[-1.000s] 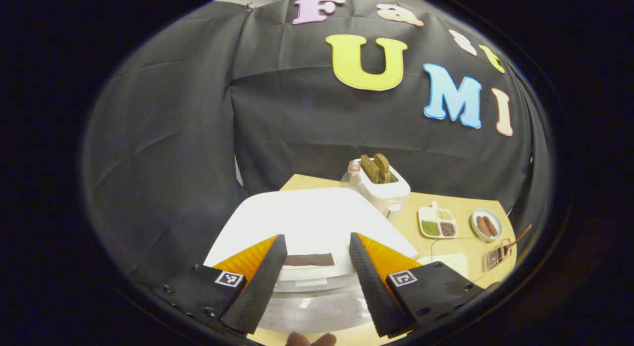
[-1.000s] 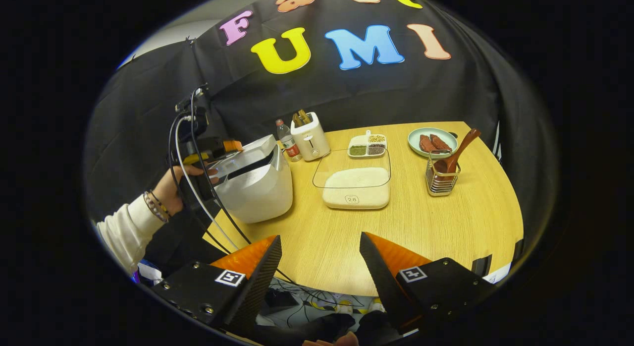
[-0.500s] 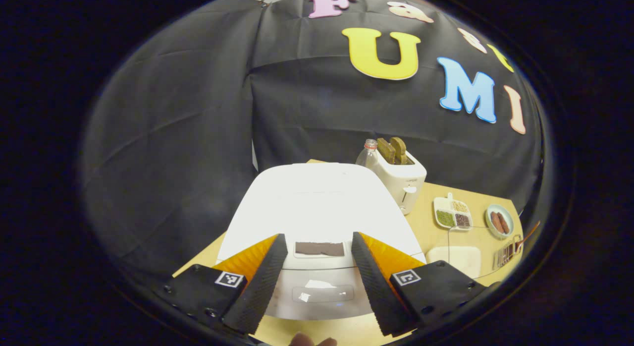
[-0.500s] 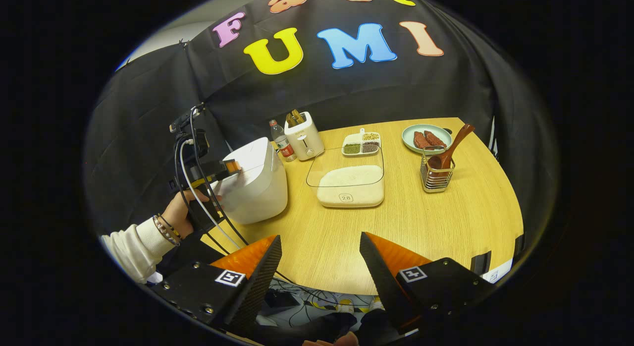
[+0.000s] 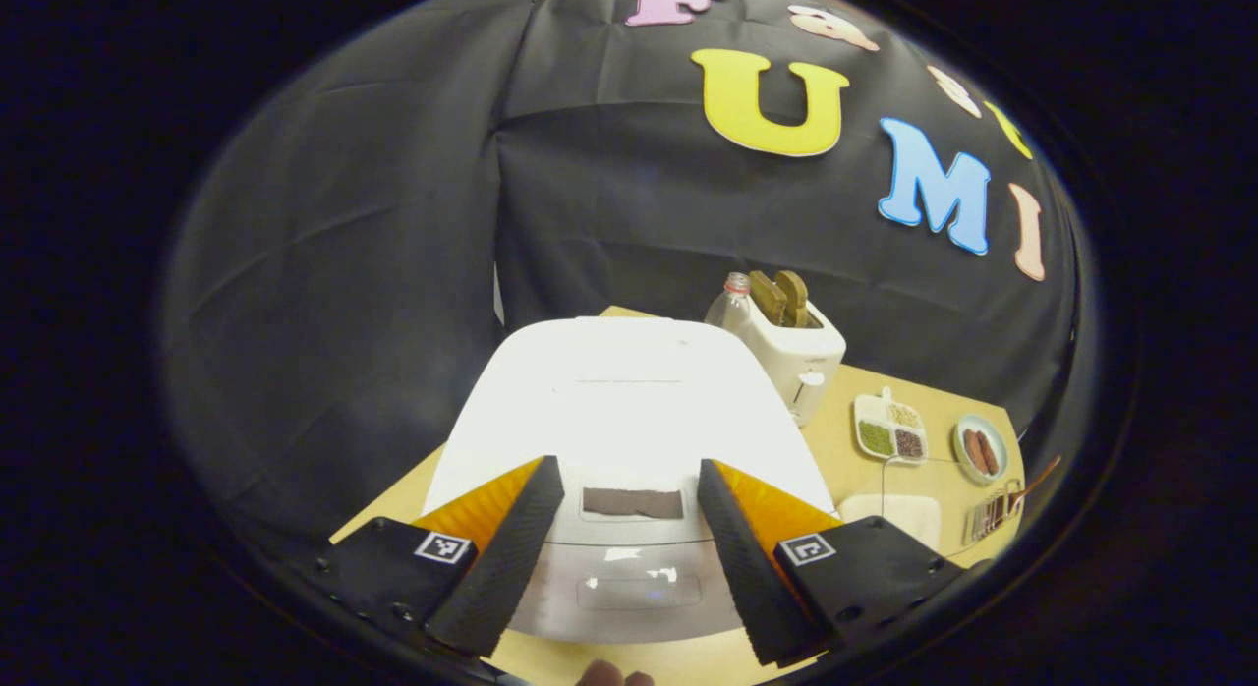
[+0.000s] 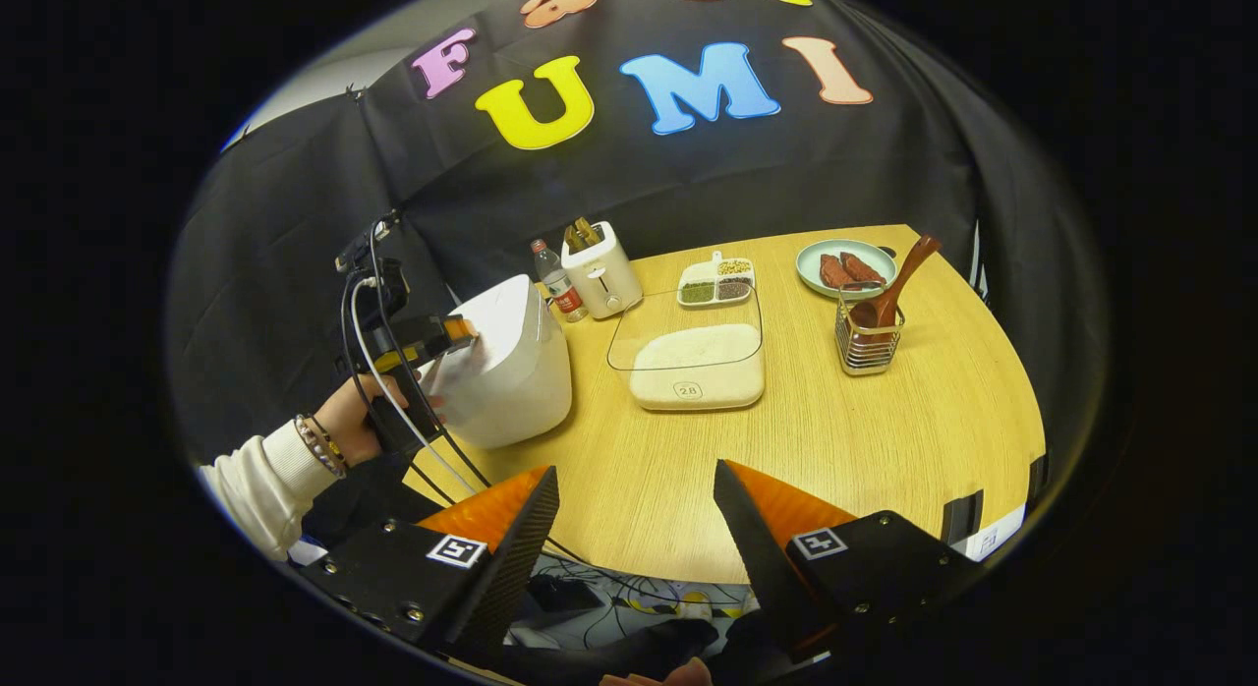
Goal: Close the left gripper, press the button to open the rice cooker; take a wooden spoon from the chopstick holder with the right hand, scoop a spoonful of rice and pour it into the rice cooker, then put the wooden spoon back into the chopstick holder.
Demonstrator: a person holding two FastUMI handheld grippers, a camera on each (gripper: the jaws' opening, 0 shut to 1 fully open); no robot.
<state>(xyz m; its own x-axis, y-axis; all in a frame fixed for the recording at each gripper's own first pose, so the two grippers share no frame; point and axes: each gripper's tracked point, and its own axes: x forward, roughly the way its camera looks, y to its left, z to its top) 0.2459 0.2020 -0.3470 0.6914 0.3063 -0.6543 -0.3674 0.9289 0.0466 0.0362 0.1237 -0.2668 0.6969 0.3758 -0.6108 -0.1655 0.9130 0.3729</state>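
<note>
The white rice cooker (image 5: 629, 401) stands at the table's left with its lid down, also seen as the cooker (image 6: 511, 362) in the right gripper view. My left gripper (image 5: 624, 467) is open, its fingers either side of the dark panel (image 5: 632, 502) on the lid's front, above the front button (image 5: 639, 590). From the right gripper view, a hand holds the left gripper (image 6: 454, 332) against the cooker's upper front. My right gripper (image 6: 634, 472) is open and holds nothing, over the table's near edge. The wooden spoon (image 6: 899, 278) leans in the wire chopstick holder (image 6: 865, 342). A shallow rice box (image 6: 698, 367) lies mid-table.
A white toaster (image 6: 601, 268) and a bottle (image 6: 557, 281) stand behind the cooker. A divided dish of grains (image 6: 722, 281) and a plate of sausages (image 6: 845, 266) sit at the back. Cables hang below the table's near edge (image 6: 629, 573).
The cooker's lid, ajar a second ago, has come down flat. The left gripper has dropped and drawn back a little with it. The right gripper has hardly moved.
</note>
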